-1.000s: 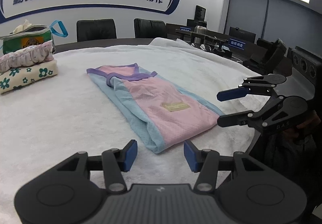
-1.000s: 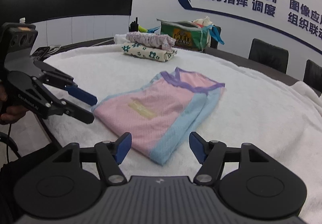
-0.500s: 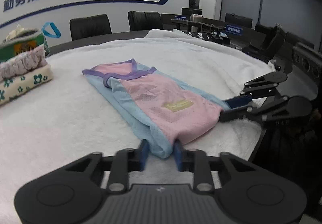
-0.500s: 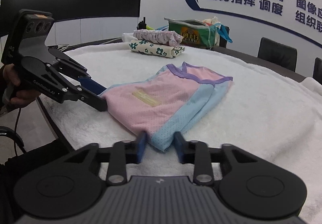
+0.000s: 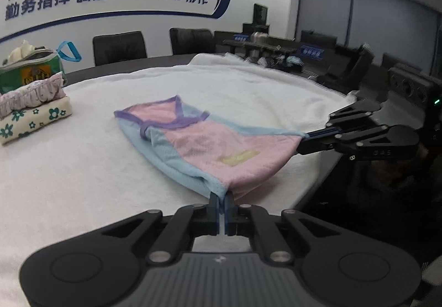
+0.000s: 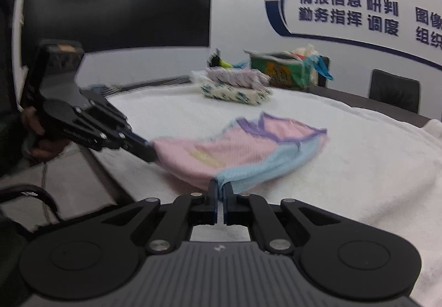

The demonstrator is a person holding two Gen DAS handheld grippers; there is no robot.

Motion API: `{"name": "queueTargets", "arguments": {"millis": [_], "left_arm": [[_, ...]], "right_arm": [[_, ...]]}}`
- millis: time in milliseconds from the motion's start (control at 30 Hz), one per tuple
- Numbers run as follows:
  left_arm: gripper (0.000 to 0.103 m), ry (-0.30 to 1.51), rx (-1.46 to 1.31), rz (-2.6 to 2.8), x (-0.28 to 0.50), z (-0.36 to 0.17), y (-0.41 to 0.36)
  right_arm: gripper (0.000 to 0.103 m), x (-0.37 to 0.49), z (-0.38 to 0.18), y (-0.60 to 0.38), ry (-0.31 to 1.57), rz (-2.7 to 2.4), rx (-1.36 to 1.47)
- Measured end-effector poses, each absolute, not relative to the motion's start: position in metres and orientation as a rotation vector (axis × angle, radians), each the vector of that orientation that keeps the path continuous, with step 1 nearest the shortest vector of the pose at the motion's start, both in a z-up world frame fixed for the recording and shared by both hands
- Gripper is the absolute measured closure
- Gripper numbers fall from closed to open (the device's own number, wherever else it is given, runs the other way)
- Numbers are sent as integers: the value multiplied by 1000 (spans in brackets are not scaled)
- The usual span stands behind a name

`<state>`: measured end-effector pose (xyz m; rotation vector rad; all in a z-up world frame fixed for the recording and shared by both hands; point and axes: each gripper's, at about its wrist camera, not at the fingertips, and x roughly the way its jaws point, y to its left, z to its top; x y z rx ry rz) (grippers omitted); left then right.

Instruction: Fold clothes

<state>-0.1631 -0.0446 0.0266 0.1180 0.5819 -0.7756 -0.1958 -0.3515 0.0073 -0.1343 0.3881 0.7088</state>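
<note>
A pink and light-blue mesh top (image 5: 221,141) with purple trim and a yellow patch lies on the white fleecy blanket (image 5: 83,174). Its hem faces me. My left gripper (image 5: 222,198) is shut on the near hem corner, where blue meets pink. My right gripper (image 5: 302,141) comes in from the right and is shut on the hem's other corner. In the right wrist view, the right gripper (image 6: 220,191) pinches the top (image 6: 248,149) at its blue edge. The left gripper (image 6: 150,151) clamps the pink corner. The hem hangs slightly raised between them.
A stack of folded clothes (image 5: 33,111) and a green bag (image 5: 30,72) sit at the far left of the blanket. Black chairs (image 5: 118,46) line the far side. The table edge drops off just right of the hem. A person's hand (image 6: 41,141) holds the left gripper.
Both grippers were open a second ago and short of the hem. They moved in, closed on its two corners and raised the hem a little.
</note>
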Motion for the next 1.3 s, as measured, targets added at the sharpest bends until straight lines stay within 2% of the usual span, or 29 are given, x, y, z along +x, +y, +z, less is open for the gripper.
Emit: {"name": "queueTargets", "arguments": {"millis": [133,300,567,600,633,667,700,767,867,933,1000,1067,1133,1300], "left_arm": [[101,584,47,-798,-148,47,-38],[101,630,14,-745,-82,71,-45],[100,866,-50,-633,28,47,-65],[98,886,-62,-610,34,40,-66],[91,895,-80,-595,36,36,-63],[82,890,-107,-591,35,35,-57],[78,884,-134,-587,34,34,-51],[76,856,-178,-577,31,36,-39],[74,726,-183,-563,14,60,-29],[66,644,-172,-596,6,71,-38],[66,623,-138,-610,2,69,-56],[72,667,-65,-596,0,54,-76],[77,710,-49,-609,-3,37,-82],[78,735,-27,-588,-8,17,-85]], "right_arm": [[100,-201,23,-361,318,725,-80],[100,-152,40,-355,285,624,-64],[100,-44,41,-308,557,445,-179],[100,-33,38,-304,592,425,-190],[98,-25,32,-303,628,407,-198],[92,-17,26,-301,665,389,-205],[87,-13,22,-301,681,369,-210],[69,-18,20,-302,660,348,-211],[69,-28,28,-295,604,417,-188],[69,-35,33,-291,567,463,-173],[72,-42,38,-286,529,508,-158],[76,-38,23,-269,570,527,-204],[76,-34,4,-259,604,521,-232],[76,-42,16,-283,568,498,-129]]}}
